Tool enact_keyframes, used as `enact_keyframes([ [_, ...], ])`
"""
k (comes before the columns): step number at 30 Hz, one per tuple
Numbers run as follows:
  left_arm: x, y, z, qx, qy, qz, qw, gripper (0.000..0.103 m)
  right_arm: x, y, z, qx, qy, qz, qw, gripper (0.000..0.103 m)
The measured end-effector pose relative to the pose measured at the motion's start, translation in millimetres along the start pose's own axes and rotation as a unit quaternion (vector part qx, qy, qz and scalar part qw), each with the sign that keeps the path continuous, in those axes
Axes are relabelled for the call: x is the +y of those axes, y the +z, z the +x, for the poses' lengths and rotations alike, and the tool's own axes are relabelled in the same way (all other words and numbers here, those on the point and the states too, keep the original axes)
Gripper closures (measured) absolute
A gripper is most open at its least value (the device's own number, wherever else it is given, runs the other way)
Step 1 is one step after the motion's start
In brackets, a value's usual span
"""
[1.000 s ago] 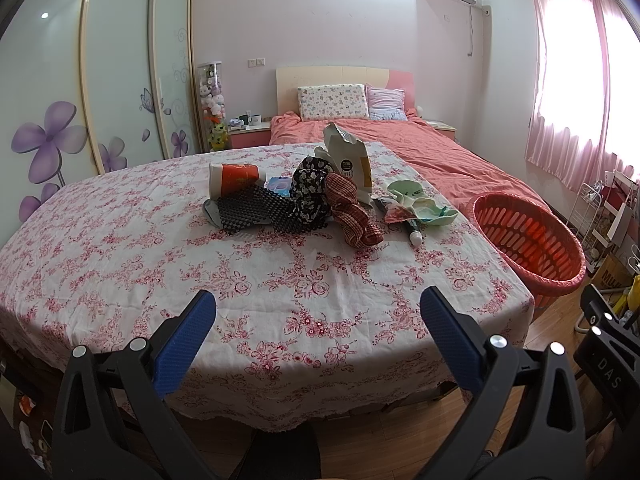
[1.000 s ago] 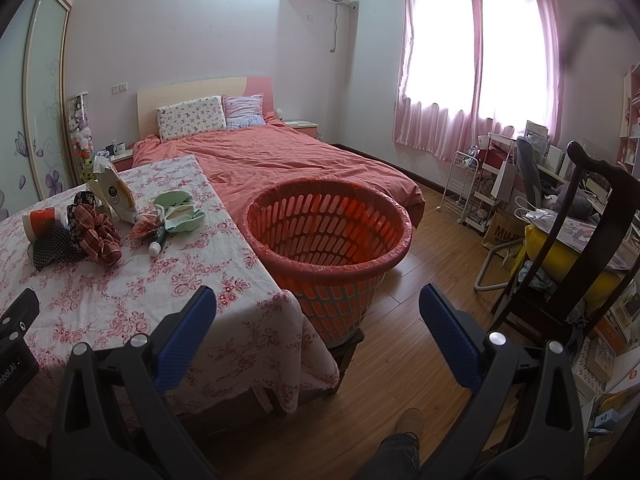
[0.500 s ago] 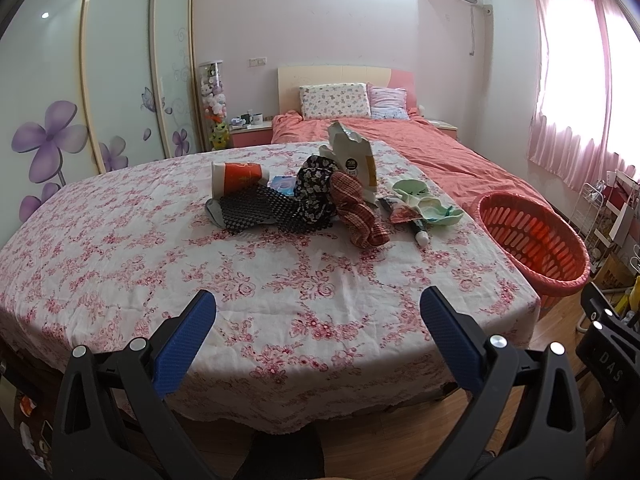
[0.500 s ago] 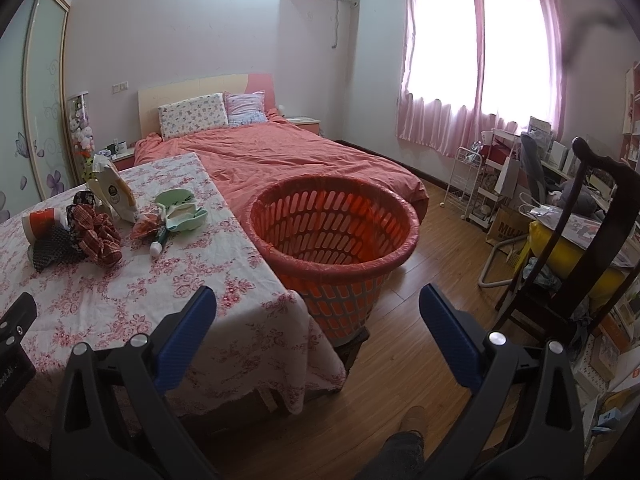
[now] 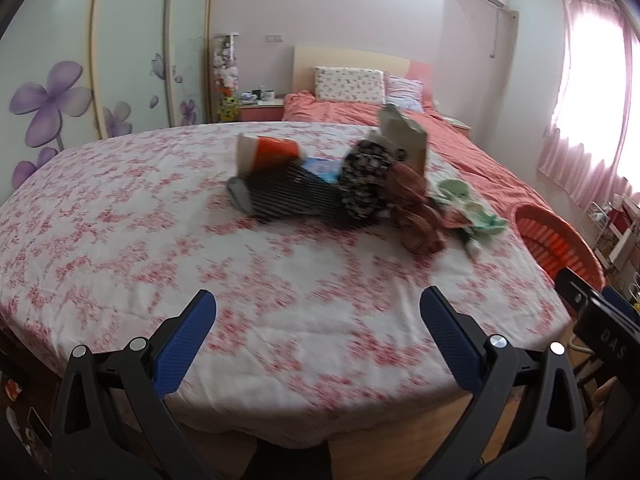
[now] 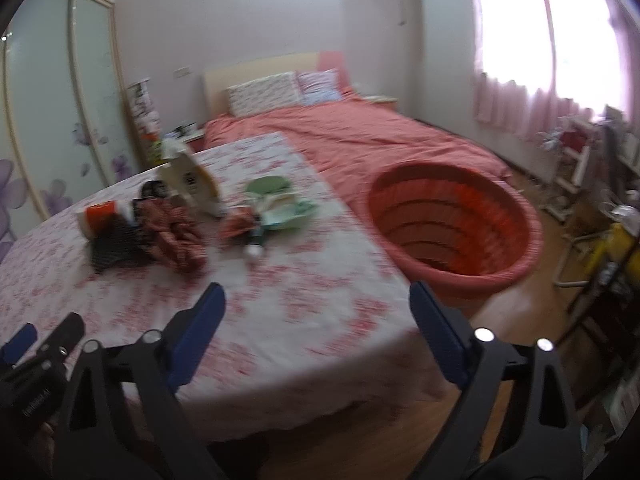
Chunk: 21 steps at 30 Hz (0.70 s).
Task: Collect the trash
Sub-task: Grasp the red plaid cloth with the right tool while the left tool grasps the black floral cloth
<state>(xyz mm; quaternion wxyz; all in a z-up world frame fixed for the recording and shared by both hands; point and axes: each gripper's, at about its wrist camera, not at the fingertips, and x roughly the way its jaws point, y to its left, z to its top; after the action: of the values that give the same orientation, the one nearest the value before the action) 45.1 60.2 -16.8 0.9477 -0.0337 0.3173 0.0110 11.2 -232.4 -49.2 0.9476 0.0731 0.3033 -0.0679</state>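
Note:
A pile of trash and cloth lies mid-table on the floral tablecloth (image 5: 120,216): an orange-and-white paper cup (image 5: 266,152) on its side, a torn beige paper bag (image 5: 402,140), green wrappers (image 5: 468,208), a black-and-white cloth (image 5: 296,196) and a red checked cloth (image 5: 416,208). The same pile shows in the right wrist view, with the cup (image 6: 100,216) and bag (image 6: 192,184). A red plastic basket (image 6: 452,232) stands on the floor right of the table, also in the left wrist view (image 5: 556,244). My left gripper (image 5: 318,312) and right gripper (image 6: 316,308) are both open and empty, over the table's near edge.
A bed with a salmon cover (image 6: 352,136) lies behind the table. Sliding wardrobe doors with purple flowers (image 5: 52,96) line the left wall. A rack, a chair and clutter (image 6: 600,208) stand at the right under the pink curtains.
Both grippers have moved up and forward over the table. The right wrist view has swung left toward the pile. Both stay open and empty.

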Motion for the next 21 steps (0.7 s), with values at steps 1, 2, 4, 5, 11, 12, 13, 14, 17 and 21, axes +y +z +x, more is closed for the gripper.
enact_keyframes([
  [1, 3, 1, 2, -0.001, 0.005, -0.001, 1.0000, 0.002, 6, 3, 4, 0.002, 0.010, -0.003, 1.000, 0.021],
  [2, 8, 2, 3, -0.002, 0.013, -0.003, 0.9999, 0.002, 16, 7, 11, 0.007, 0.027, -0.009, 1.000, 0.022],
  [4, 15, 4, 7, -0.001, 0.032, -0.008, 0.9995, 0.002, 30, 11, 21, 0.015, 0.044, -0.017, 0.999, 0.024],
  [5, 20, 4, 9, 0.000, 0.049, -0.011, 0.9987, 0.002, 39, 14, 26, 0.017, 0.060, -0.020, 0.998, 0.025],
  [11, 41, 4, 15, 0.011, 0.065, -0.025, 0.9975, 0.002, 82, 24, 49, 0.021, 0.099, -0.056, 0.993, 0.031],
  [12, 43, 4, 16, 0.012, 0.063, -0.027, 0.9976, 0.002, 87, 26, 52, 0.025, 0.106, -0.058, 0.992, 0.034],
  [13, 45, 4, 17, 0.013, 0.060, -0.028, 0.9977, 0.002, 92, 26, 57, 0.031, 0.110, -0.060, 0.992, 0.037],
  [14, 47, 4, 18, 0.013, 0.058, -0.029, 0.9978, 0.002, 95, 26, 62, 0.036, 0.111, -0.060, 0.991, 0.038],
  [17, 52, 3, 22, 0.017, 0.042, -0.033, 0.9984, 0.002, 102, 27, 77, 0.051, 0.113, -0.059, 0.991, 0.043],
  [21, 55, 2, 26, 0.022, 0.022, -0.036, 0.9988, 0.002, 110, 25, 91, 0.062, 0.108, -0.068, 0.990, 0.052],
])
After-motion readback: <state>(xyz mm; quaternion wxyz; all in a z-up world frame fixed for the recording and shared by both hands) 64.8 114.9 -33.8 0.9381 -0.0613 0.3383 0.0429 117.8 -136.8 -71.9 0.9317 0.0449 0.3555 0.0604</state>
